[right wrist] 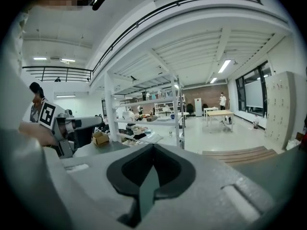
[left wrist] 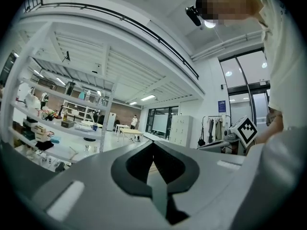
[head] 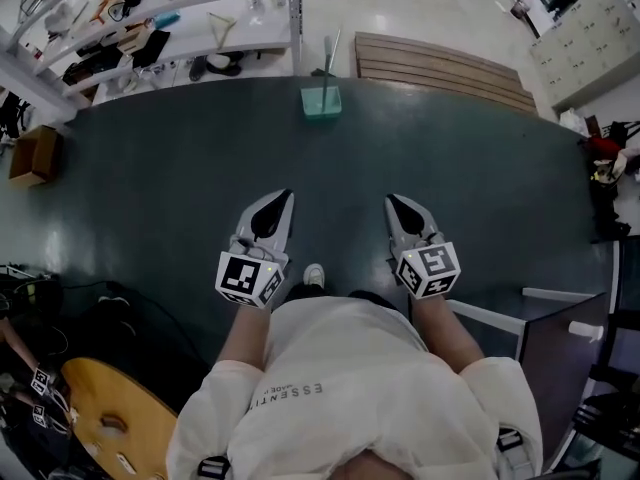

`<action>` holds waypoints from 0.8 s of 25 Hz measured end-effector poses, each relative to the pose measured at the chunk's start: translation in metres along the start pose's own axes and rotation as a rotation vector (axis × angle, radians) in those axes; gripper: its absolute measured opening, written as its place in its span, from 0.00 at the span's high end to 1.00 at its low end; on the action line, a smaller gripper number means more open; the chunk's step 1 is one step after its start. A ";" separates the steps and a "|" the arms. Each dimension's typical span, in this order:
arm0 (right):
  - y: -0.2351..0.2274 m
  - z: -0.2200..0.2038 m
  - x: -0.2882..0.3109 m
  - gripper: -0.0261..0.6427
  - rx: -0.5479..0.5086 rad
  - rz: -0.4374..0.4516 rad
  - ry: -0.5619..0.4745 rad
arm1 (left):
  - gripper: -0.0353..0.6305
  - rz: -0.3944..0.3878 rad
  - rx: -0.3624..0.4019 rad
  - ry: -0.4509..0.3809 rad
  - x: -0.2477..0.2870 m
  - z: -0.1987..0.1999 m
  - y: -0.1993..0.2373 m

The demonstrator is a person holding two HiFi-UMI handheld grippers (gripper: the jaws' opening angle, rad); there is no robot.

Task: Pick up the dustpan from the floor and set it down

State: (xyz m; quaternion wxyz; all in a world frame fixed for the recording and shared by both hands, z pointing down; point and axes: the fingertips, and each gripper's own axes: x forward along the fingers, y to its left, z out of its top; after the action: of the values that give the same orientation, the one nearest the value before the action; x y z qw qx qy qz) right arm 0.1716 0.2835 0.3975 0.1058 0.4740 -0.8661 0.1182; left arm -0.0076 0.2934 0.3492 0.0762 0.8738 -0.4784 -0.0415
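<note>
The dustpan (head: 322, 99), pale teal with a thin upright handle, stands on the far edge of the dark green floor mat (head: 150, 198), well ahead of both grippers. My left gripper (head: 287, 197) is held out in front of my body, jaws shut and empty. Beside it my right gripper (head: 391, 201) is likewise shut with nothing in it. In the left gripper view the left gripper (left wrist: 153, 143) points level across the room; in the right gripper view the right gripper (right wrist: 152, 146) points slightly downward. The dustpan is hidden in both gripper views.
White shelving (head: 150, 28) loaded with items runs along the far left. A slatted wooden platform (head: 440, 68) lies beyond the mat at the far right. A cardboard box (head: 35, 155) sits at the left edge, a yellow wooden object (head: 105, 418) near left, a grey frame (head: 560, 318) near right.
</note>
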 end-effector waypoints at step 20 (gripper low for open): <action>-0.101 0.053 0.277 0.97 0.017 0.071 0.082 | 0.93 0.165 -0.015 0.063 0.164 -0.001 0.210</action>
State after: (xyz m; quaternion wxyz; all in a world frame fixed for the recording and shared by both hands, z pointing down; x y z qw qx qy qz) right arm 0.1075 -0.0060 0.4395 0.1328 0.4386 -0.8763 0.1485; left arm -0.0930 0.0444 0.3869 0.1010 0.8317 -0.5458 -0.0110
